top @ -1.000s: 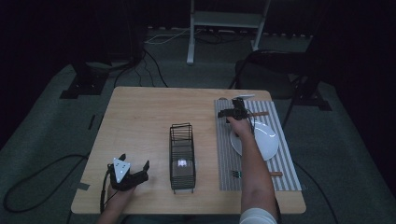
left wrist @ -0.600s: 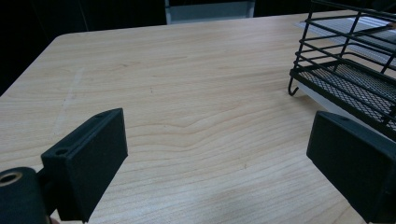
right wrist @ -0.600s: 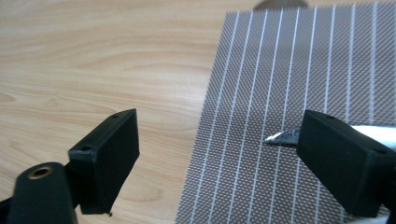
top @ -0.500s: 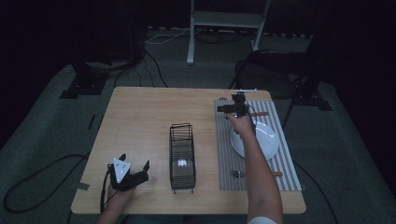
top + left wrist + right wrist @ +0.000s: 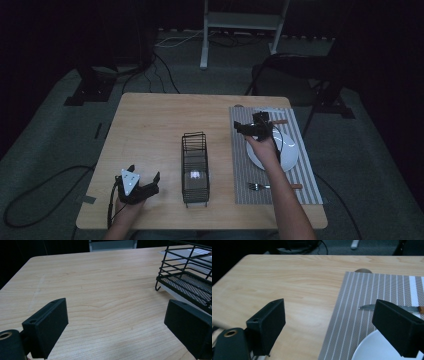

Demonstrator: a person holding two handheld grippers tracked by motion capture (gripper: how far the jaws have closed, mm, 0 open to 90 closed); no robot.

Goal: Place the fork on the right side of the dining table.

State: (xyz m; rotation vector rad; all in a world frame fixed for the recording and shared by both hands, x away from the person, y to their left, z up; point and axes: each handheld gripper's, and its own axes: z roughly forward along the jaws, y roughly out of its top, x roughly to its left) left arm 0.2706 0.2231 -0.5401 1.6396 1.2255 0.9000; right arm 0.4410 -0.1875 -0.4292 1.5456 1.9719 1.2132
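My right gripper (image 5: 246, 129) hovers over the far left part of a striped placemat (image 5: 240, 165), beside a white plate (image 5: 287, 155). Its jaws have just been opening, and they stand open with nothing between them. In the right gripper view the gripper (image 5: 329, 315) looks past the plate (image 5: 372, 351) at a knife (image 5: 368, 307) lying across the mat's far end. In the high view the knife's handle (image 5: 281, 121) shows just right of the gripper. My left gripper (image 5: 142, 185) rests open near the table's front left. In its own view the left gripper (image 5: 116, 315) holds nothing.
A black wire rack (image 5: 195, 167) stands in the middle of the wooden table (image 5: 150, 125); its corner (image 5: 190, 272) is close to the left gripper's right. A fork (image 5: 272, 186) lies at the near end of the mat. A small brown object (image 5: 239, 106) sits at the mat's far left corner.
The right hand has lifted from the far end of the mat and drawn back toward the plate, the gripper turning leftward. The left hand has stayed put.
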